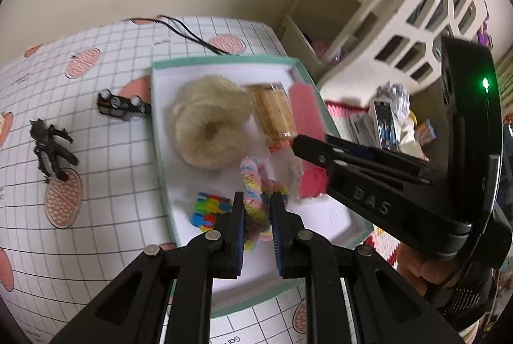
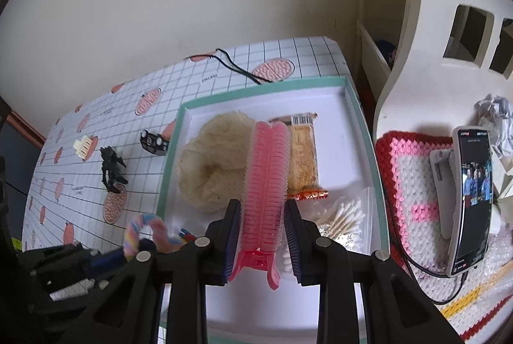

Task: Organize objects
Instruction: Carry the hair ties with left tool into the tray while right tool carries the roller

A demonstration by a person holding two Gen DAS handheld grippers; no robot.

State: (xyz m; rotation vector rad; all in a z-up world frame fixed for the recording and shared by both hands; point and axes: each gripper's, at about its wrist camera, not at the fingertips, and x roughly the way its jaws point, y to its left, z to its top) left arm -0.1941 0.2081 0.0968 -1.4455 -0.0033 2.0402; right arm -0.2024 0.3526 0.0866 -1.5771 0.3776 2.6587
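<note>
A white tray with a green rim (image 1: 224, 61) lies on the checked tablecloth. My left gripper (image 1: 258, 209) is shut on a pastel rainbow scrunchie (image 1: 253, 180) over the tray's near part, beside colourful clips (image 1: 208, 210). My right gripper (image 2: 263, 209) is shut on a pink hair roller clip (image 2: 266, 164), held above the tray between a fluffy cream scrunchie (image 2: 211, 161) and a snack packet (image 2: 303, 158). The left wrist view shows the roller (image 1: 306, 109) in the right gripper (image 1: 307, 148). The right wrist view shows the left gripper (image 2: 121, 254) with the pastel scrunchie (image 2: 144, 227).
A bag of cotton swabs (image 2: 343, 215) lies in the tray's near right. Left of the tray are a black toy car (image 1: 123, 105), a black figure (image 1: 51, 148), a white connector (image 2: 84, 145) and a cable (image 1: 192, 36). A phone (image 2: 473, 196) stands on a crocheted mat (image 2: 407, 177) at right.
</note>
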